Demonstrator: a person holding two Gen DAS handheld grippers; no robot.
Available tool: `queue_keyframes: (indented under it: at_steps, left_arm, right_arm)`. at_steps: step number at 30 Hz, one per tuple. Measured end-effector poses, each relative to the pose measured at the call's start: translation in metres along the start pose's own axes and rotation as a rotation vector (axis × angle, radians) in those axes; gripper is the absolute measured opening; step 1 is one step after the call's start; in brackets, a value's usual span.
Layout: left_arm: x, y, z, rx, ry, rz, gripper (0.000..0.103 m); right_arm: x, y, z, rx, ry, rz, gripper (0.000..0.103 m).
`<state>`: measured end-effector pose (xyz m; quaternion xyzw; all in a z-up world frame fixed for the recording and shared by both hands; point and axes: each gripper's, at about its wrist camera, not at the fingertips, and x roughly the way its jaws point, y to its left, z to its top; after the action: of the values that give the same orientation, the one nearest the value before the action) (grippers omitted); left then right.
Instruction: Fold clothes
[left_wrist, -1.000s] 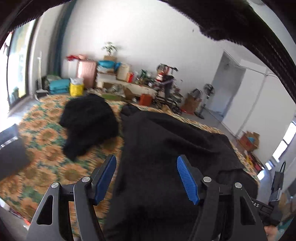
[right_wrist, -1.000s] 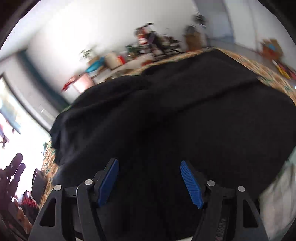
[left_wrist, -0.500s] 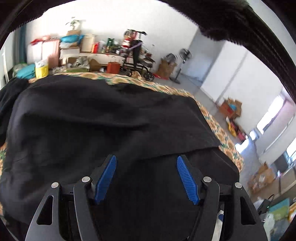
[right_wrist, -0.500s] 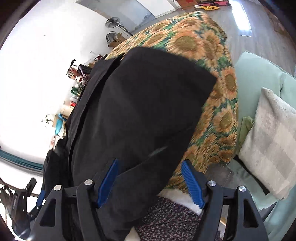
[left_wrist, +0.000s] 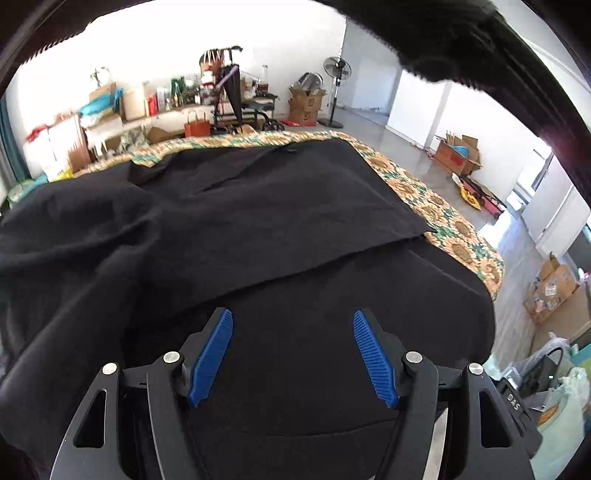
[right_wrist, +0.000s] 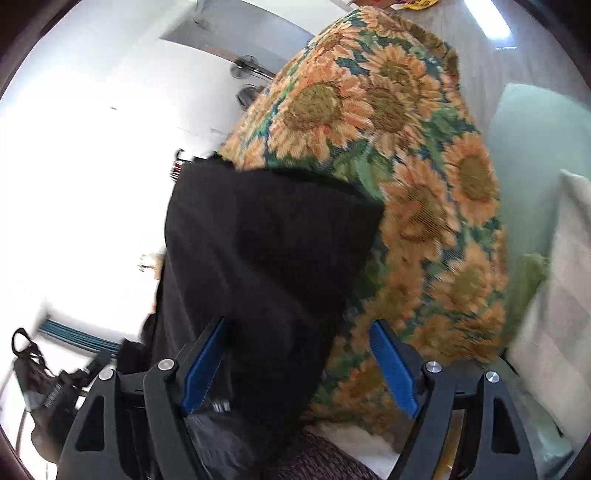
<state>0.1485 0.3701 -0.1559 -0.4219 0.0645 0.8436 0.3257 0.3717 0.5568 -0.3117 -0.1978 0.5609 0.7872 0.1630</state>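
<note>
Sunflower-print cover (left_wrist: 439, 206): drapes the bed-like surface; bare along the far edge and the right side, and the right wrist view shows it falling away over a corner toward the floor.

Black garment (left_wrist: 236, 229): spread over most of the cover, a folded layer lying across it with a straight hem running diagonally; its near end hangs over the front edge. Risk, as a judgement: a careless pull could slide the overhanging cloth off, or drag the upper layer askew and spoil the fold.

Pale cushions (right_wrist: 550, 295): crowd the right flank, so open room there looks tight; the floor beyond the far side is clearer.

Left tool (left_wrist: 291, 354): jaws parted wide, nothing gripped, hanging over the garment.

Right tool (right_wrist: 301, 363): jaws opening; the garment's edge lies between them, unpinched.
</note>
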Motion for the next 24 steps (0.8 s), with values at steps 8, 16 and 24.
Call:
queue_keyframes:
  at_steps: [8, 16, 24]
  left_arm:
    - [0.017, -0.040, 0.027, -0.042, 0.073, -0.201, 0.069]
    - [-0.048, -0.099, -0.059, 0.628, -0.251, -0.261, 0.069]
    - [-0.049, -0.076, -0.170, 0.840, -0.193, -0.010, 0.069]
  right_arm:
    - [-0.014, 0.009, 0.012, -0.048, -0.030, 0.123, 0.018]
    - [-0.049, 0.054, 0.026, -0.132, -0.020, 0.190, 0.011]
    - [-0.050, 0.107, 0.024, -0.246, 0.010, 0.153, 0.011]
